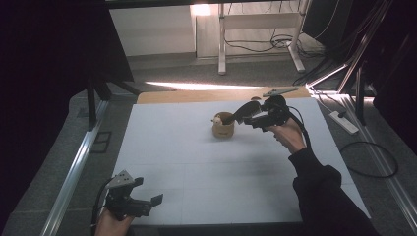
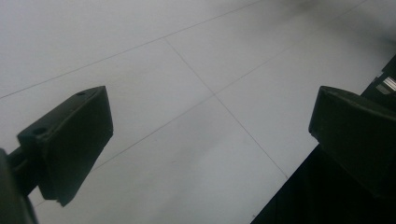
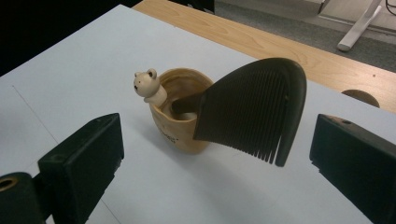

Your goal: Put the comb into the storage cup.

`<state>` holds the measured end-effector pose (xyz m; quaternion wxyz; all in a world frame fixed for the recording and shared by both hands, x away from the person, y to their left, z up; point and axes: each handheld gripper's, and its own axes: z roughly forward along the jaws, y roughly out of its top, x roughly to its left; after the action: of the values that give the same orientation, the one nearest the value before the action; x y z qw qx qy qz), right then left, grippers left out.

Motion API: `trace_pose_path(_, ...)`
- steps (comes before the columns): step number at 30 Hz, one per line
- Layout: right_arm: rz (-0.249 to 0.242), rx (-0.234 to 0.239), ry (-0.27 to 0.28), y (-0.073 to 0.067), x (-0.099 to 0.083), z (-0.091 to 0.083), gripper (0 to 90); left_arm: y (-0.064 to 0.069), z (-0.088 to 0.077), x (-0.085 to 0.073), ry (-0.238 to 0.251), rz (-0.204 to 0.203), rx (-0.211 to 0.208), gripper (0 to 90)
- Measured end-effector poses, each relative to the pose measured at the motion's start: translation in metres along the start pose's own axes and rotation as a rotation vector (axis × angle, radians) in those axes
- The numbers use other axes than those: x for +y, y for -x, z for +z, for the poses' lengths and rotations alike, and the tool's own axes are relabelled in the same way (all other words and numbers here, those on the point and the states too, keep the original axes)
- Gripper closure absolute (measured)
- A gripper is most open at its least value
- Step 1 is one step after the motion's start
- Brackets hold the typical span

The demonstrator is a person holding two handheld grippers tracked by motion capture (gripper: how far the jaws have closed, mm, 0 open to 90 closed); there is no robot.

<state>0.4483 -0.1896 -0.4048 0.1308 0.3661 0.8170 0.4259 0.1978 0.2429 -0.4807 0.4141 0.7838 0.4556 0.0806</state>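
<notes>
A small wooden cup (image 3: pixel 180 126) with a pale bear figure (image 3: pixel 148 85) on its rim stands on the far half of the white table (image 1: pixel 196 167). A dark wide-toothed comb (image 3: pixel 254 109) leans out of the cup, handle end inside, teeth pointing down. My right gripper (image 3: pixel 219 144) is open, one jaw on each side of the comb and neither pad touching it. In the high view that right gripper (image 1: pixel 251 117) is just right of the cup (image 1: pixel 222 128) and comb (image 1: pixel 242 112). My left gripper (image 1: pixel 146 191) rests open near the front left edge, nothing between its jaws (image 2: pixel 210 121).
A bare wooden strip (image 1: pixel 196 96) runs behind the white surface. A grey plate (image 1: pixel 280 91) lies at the back right corner. Metal frame rails flank the table, and cables and a power strip (image 1: pixel 344 123) lie on the floor to the right.
</notes>
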Motion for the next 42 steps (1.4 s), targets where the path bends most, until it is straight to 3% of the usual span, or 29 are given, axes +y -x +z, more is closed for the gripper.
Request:
trace_pose_path(24,-0.061,-0.028,-0.005,-0.014,-0.021,-0.007,0.0,0.000,0.000,0.000,0.001,0.000,-0.002,0.6)
trace_pose_path(42,-0.061,-0.002,-0.022,-0.020,-0.030,-0.009,0.0,0.001,0.001,0.000,-0.006,0.011,-0.002,0.6)
